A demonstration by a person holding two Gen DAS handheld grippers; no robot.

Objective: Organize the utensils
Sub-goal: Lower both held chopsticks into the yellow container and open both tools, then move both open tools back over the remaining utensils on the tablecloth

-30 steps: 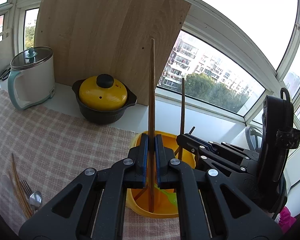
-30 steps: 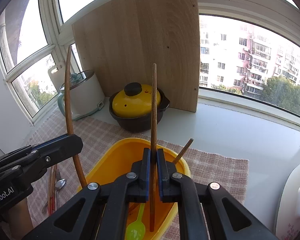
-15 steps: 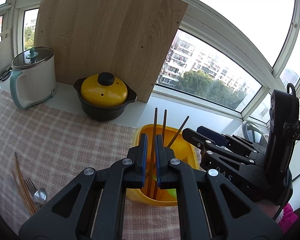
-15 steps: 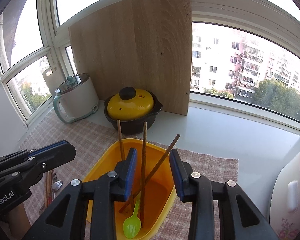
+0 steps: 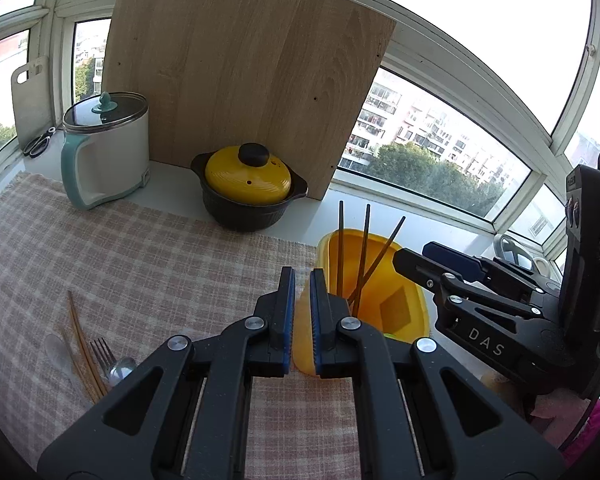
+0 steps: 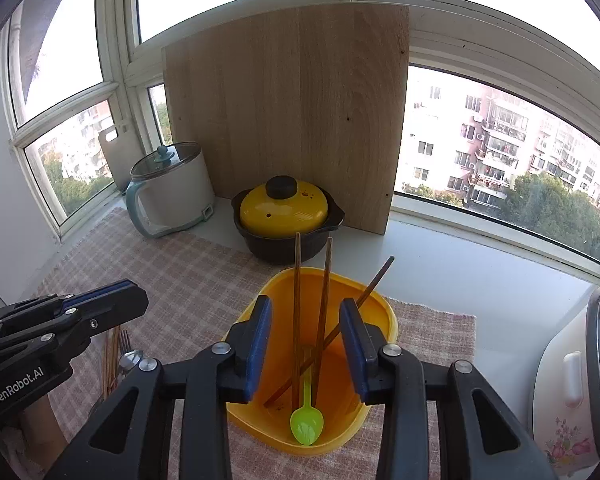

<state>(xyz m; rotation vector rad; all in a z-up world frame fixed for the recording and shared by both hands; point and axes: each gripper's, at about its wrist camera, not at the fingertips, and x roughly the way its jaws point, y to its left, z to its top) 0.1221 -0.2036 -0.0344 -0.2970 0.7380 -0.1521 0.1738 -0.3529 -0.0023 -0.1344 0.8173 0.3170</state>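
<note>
A yellow tub (image 6: pixel 388 322) (image 5: pixel 414 308) stands on the checked cloth. It holds three brown chopsticks (image 6: pixel 297 300) (image 5: pixel 341 248) leaning on its far rim and a green spoon (image 6: pixel 307 424). My right gripper (image 6: pixel 306 322) is open and empty above the tub. My left gripper (image 5: pixel 302 292) is open by a narrow gap, empty, left of the tub. More chopsticks (image 5: pixel 82 344), a fork (image 5: pixel 102 352) and a metal spoon (image 5: pixel 120 370) lie on the cloth at the left.
A yellow-lidded black pot (image 6: pixel 286 216) and a white electric kettle (image 6: pixel 170 190) stand at the back before a leaning wooden board (image 6: pixel 292 112). A white appliance (image 6: pixel 572 384) is at the right edge. Windows surround the counter.
Both grippers let go of their chopsticks, which now lean in the tub. The right gripper opened wide; the left gripper opened slightly and moved left and back.
</note>
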